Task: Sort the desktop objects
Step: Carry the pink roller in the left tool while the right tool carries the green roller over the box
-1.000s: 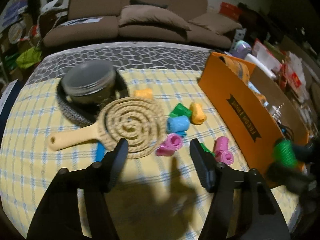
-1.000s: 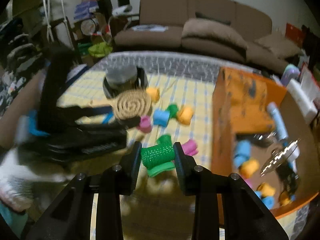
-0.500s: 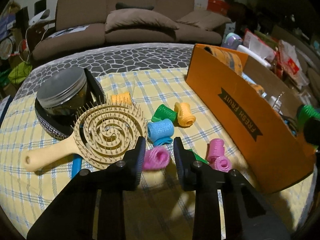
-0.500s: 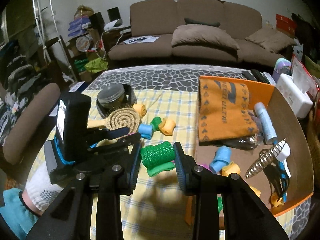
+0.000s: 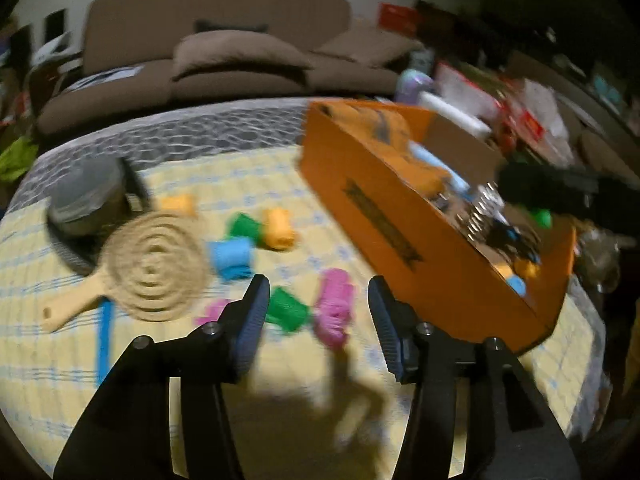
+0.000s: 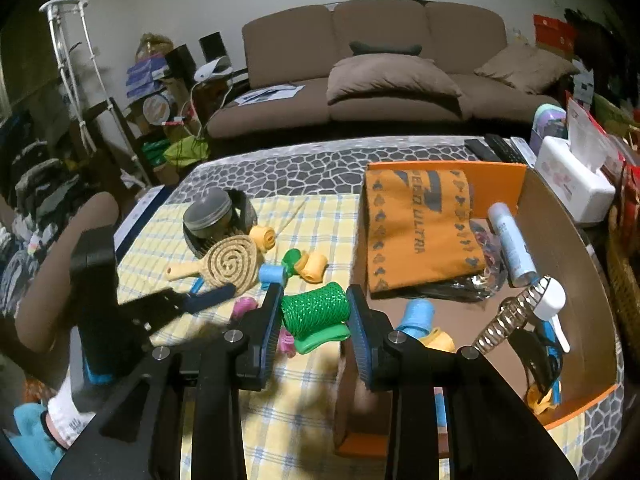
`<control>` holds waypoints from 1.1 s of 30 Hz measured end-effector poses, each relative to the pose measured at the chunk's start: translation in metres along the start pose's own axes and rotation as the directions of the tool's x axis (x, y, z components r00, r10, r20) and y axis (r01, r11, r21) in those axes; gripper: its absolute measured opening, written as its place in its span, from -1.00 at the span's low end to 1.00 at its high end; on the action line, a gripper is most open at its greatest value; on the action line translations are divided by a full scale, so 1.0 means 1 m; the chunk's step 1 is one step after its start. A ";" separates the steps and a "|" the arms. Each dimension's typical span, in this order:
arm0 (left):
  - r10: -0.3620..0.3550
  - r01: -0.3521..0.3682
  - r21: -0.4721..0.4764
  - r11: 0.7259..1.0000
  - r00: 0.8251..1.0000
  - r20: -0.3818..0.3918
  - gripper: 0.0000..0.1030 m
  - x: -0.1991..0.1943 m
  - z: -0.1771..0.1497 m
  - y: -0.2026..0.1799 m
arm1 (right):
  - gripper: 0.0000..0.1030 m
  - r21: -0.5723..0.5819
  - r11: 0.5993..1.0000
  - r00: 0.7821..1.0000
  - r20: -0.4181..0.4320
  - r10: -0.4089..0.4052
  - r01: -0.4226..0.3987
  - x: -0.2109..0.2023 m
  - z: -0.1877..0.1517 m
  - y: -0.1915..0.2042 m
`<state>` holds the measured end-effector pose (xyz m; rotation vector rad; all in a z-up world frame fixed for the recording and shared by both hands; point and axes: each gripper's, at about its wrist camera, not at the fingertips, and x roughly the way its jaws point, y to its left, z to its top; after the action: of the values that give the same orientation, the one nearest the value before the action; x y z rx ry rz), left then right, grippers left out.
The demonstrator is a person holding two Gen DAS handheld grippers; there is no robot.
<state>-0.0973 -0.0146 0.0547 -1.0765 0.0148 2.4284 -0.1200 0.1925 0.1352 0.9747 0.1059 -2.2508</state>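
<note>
The right gripper (image 6: 313,312) pinches a green hair roller (image 6: 314,310) just short of the orange box (image 6: 568,264), best released only once past its wall, while the left gripper (image 5: 316,312), fingers newly spreading and empty, hangs over a pink roller (image 5: 335,312).

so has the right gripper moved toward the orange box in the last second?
Yes. The right gripper, shut on the green roller, has shifted rightward to the orange box near wall.

two hand-held grippers (image 6: 314,316) (image 5: 316,316), one spiral hairbrush (image 6: 234,266), one lidded jar (image 6: 208,214), one orange box (image 6: 568,240), one spray can (image 6: 512,244)
</note>
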 end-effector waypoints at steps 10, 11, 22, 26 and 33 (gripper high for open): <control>0.013 -0.012 0.030 0.999 0.998 -0.058 -0.61 0.035 -0.007 -0.013 | -0.37 0.013 1.000 1.000 -0.020 -0.019 0.020 -0.004 -0.003 -0.021; 0.008 -0.007 0.023 1.000 0.999 -0.052 -0.61 0.035 -0.007 -0.011 | -0.37 0.016 1.000 1.000 -0.022 -0.022 0.022 -0.004 -0.003 -0.024; -0.068 0.069 -0.019 0.997 0.995 0.072 -0.61 -0.017 0.010 -0.022 | -0.37 0.059 0.996 0.997 -0.061 -0.057 0.061 -0.007 -0.012 -0.060; -0.117 0.119 -0.005 0.993 0.985 0.126 -0.61 -0.041 0.023 -0.040 | -0.37 0.064 0.996 0.996 -0.066 -0.058 0.062 -0.009 -0.015 -0.066; -0.175 0.178 0.000 0.984 0.970 0.170 -0.61 -0.059 0.044 -0.065 | -0.37 0.091 0.994 0.996 -0.067 -0.057 0.063 -0.015 -0.018 -0.080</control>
<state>-0.0658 0.0268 0.1385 -0.8364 -0.1489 2.3522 -0.1505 0.2682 0.1180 1.1073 0.0602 -2.2972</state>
